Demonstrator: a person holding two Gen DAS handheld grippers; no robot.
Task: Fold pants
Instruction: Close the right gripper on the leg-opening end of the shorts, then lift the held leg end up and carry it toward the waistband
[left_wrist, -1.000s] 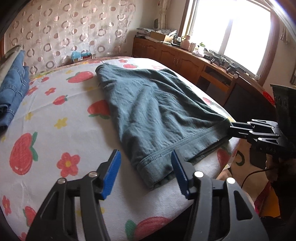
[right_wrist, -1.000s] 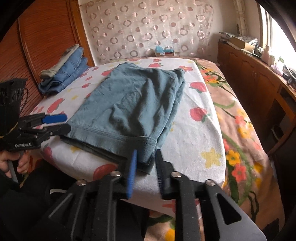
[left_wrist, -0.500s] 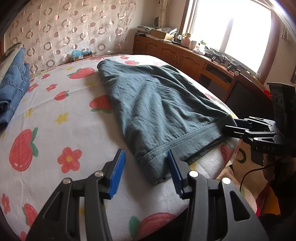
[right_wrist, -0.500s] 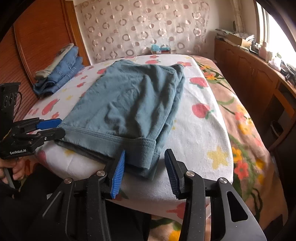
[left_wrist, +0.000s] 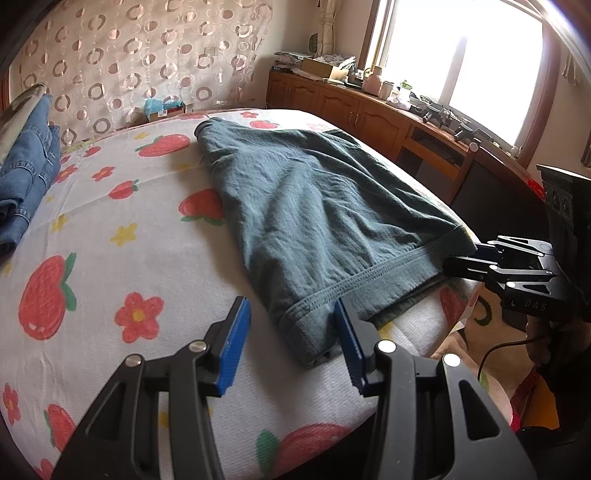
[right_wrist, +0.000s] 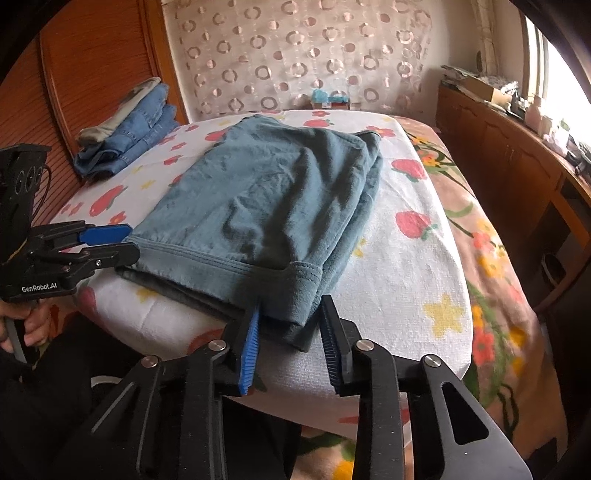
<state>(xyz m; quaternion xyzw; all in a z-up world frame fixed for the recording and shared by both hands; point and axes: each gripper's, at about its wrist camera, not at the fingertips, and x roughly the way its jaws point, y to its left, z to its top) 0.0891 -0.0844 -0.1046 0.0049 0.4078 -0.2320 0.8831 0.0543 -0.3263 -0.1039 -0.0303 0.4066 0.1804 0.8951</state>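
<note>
Teal pants (left_wrist: 314, 229), folded lengthwise, lie on a strawberry-print sheet (left_wrist: 110, 266) covering the bed (right_wrist: 491, 258), hem end at the near edge.

Left tool (left_wrist: 291, 343): jaws partly open, straddling the near-left hem corner. Fabric sits between the blue pads (left_wrist: 234, 347); the right pad looks to touch the hem, the left pad stands clear with sheet showing in the gap. Not clamped. In the right wrist view the same tool (right_wrist: 127, 242) shows side-on at the hem's left end, tips at the cloth edge, held by a hand (right_wrist: 22, 325).

Right tool (right_wrist: 288, 339): jaws narrower, and they have just been closing, with the near-right hem corner between them. Left pad is at the fabric edge, right pad just beside it; a firm pinch cannot be told. From the left wrist view this tool (left_wrist: 458, 260) pokes in at the hem's far end, tips touching the cloth.

Folded jeans (right_wrist: 129, 136) are stacked at the far left of the bed, well apart from the pants. A wooden cabinet (left_wrist: 369, 110) runs under the window (left_wrist: 461, 62).
</note>
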